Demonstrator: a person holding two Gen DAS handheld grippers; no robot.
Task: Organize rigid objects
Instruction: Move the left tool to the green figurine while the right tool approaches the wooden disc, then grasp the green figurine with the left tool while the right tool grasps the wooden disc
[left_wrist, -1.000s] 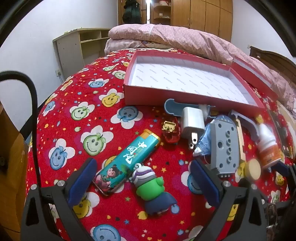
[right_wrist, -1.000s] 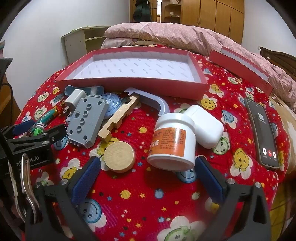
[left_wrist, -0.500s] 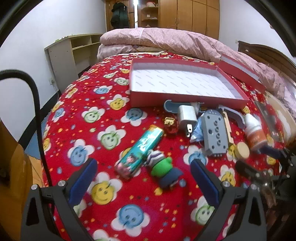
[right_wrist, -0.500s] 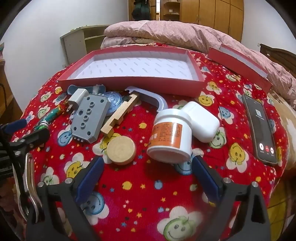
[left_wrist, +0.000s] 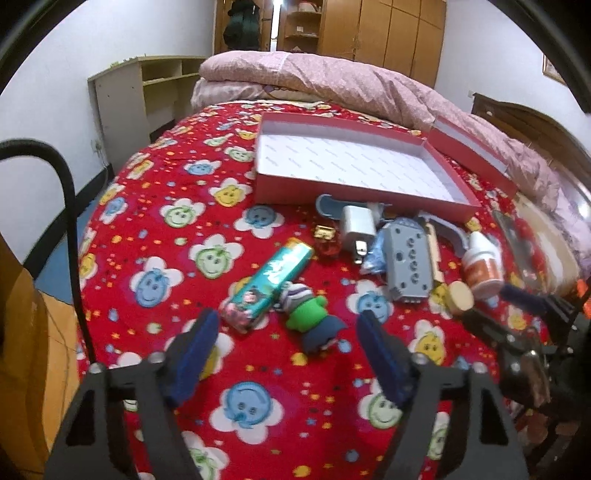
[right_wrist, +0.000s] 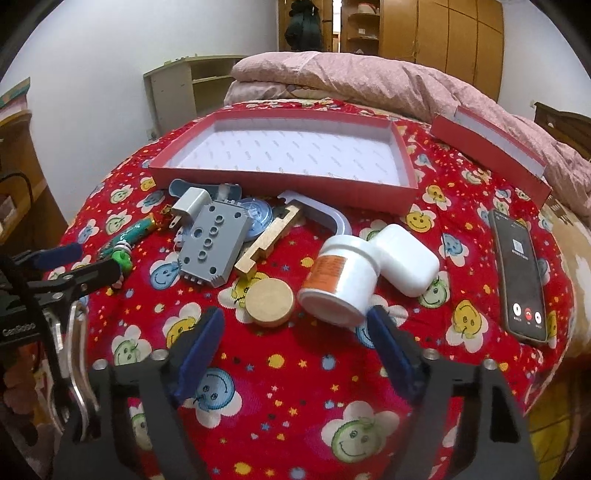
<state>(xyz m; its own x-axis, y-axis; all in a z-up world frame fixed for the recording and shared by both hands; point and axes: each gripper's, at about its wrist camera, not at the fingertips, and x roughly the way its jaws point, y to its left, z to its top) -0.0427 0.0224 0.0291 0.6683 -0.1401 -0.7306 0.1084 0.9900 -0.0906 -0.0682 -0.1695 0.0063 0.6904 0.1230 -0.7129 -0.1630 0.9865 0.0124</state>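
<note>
An empty red box (left_wrist: 458, 186) (right_wrist: 402, 157) lies on the red smiley-face cloth. In front of it lie a teal lighter (left_wrist: 267, 284), a green toy figure (left_wrist: 310, 321), a white charger (left_wrist: 358, 225), a grey block (left_wrist: 406, 262) (right_wrist: 212, 247), a wooden disc (right_wrist: 269, 302), a white bottle (right_wrist: 341, 280) and a white earbud case (right_wrist: 406, 260). My left gripper (left_wrist: 288, 343) is open and empty, just short of the lighter and toy. My right gripper (right_wrist: 295, 339) is open and empty, just short of the disc and bottle.
The box lid (right_wrist: 487, 147) lies at the back right. A phone (right_wrist: 521, 280) lies at the right near the cloth's edge. A pink quilt (right_wrist: 369, 88) is piled behind the box. A shelf unit (left_wrist: 140, 96) stands at the left wall.
Both grippers have drawn back and risen from the objects, more so the left. Both stay open. No object has moved.
</note>
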